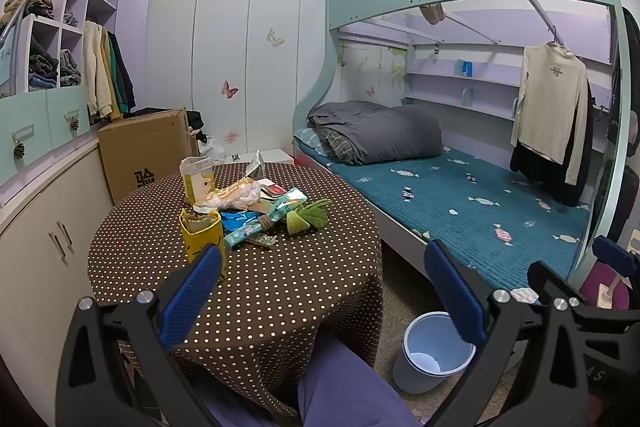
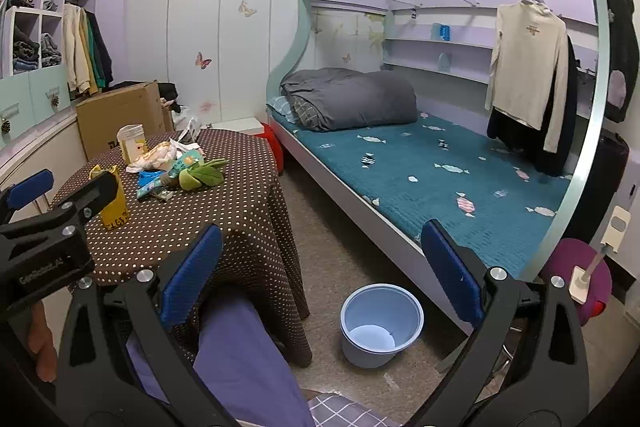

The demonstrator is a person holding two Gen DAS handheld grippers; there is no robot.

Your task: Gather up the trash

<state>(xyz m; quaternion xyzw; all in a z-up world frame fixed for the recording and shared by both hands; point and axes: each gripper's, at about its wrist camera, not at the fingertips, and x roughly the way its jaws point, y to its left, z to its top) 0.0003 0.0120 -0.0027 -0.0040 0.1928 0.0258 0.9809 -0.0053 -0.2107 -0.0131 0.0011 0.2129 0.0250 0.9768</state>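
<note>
While both your left tongs [image 1: 324, 287] and right tongs [image 2: 322, 271] hung spread and empty, the wrappers [image 1: 256, 223] lay on the tabletop [image 1: 280, 287] at eleven o'clock, the bin [image 2: 380, 323] on the floor; reaching them looked next.

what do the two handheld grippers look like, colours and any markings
Both are black plastic frames with triangular cut-outs and round silver bolt heads at the joints. Each finger carries a blue ribbed pad, as on the left gripper and the right gripper. In the right wrist view the left gripper's body shows pale lettering too blurred to read. The person's leg wears purple-blue trousers.
</note>
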